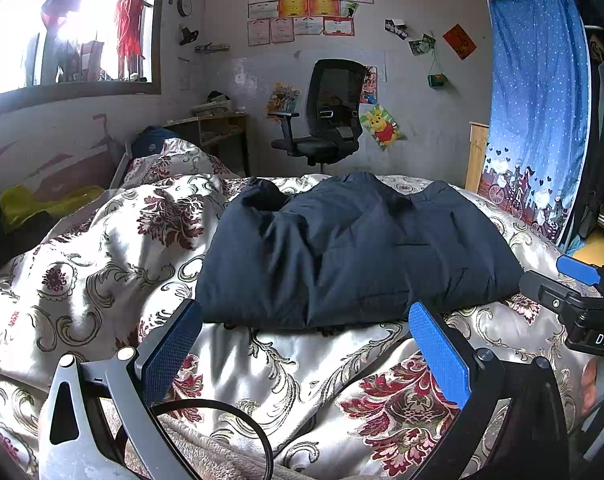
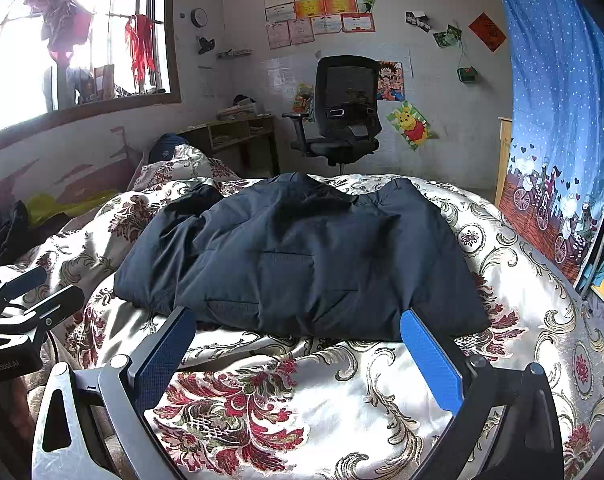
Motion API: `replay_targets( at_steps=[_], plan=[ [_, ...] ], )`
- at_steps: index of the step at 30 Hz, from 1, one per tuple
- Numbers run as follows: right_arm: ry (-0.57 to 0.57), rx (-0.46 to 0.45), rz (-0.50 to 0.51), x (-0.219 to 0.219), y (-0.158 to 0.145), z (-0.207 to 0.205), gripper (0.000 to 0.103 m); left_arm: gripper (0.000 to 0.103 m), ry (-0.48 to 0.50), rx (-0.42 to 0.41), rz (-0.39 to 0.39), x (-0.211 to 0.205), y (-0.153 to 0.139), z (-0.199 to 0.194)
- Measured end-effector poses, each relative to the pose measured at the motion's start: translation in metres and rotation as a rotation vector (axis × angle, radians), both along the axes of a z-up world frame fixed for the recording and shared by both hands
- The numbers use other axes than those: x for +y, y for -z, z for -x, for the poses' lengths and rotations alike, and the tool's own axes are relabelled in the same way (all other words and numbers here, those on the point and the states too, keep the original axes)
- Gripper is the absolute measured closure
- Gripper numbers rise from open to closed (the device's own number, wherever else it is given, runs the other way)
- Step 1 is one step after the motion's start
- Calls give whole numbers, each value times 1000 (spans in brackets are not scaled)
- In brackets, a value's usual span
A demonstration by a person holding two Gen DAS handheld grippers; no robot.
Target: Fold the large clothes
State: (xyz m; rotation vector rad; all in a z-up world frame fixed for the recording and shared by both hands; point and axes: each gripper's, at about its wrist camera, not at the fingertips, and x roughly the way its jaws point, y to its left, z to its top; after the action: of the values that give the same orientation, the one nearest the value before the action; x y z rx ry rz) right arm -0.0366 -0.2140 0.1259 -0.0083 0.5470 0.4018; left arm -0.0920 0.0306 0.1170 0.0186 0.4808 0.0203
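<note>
here, a dark navy padded jacket [image 1: 354, 252] lies in a bulky, partly folded heap on a bed covered by a shiny cream quilt with red floral print [image 1: 102, 264], its long axis running left to right across both views. it sits straight ahead of both tools, just beyond their fingertips and touching neither. the left tool [image 1: 306, 354] faces the jacket's left half, the right tool [image 2: 298, 358] its right half, so each is nearest its own end of the near hem. both tools stand wide open and hold nothing. judged from this, the next fold likely calls for both to reach forward together. behind the bed, a black mesh office chair [image 2: 344, 108] stands against the wall.
</note>
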Motion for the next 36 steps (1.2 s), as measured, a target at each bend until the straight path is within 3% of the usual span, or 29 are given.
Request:
replay_targets(
  at_steps=[36],
  plan=[
    [0, 1, 1, 1, 0, 1, 0, 1, -28, 8, 5, -4, -3, -2]
  ],
)
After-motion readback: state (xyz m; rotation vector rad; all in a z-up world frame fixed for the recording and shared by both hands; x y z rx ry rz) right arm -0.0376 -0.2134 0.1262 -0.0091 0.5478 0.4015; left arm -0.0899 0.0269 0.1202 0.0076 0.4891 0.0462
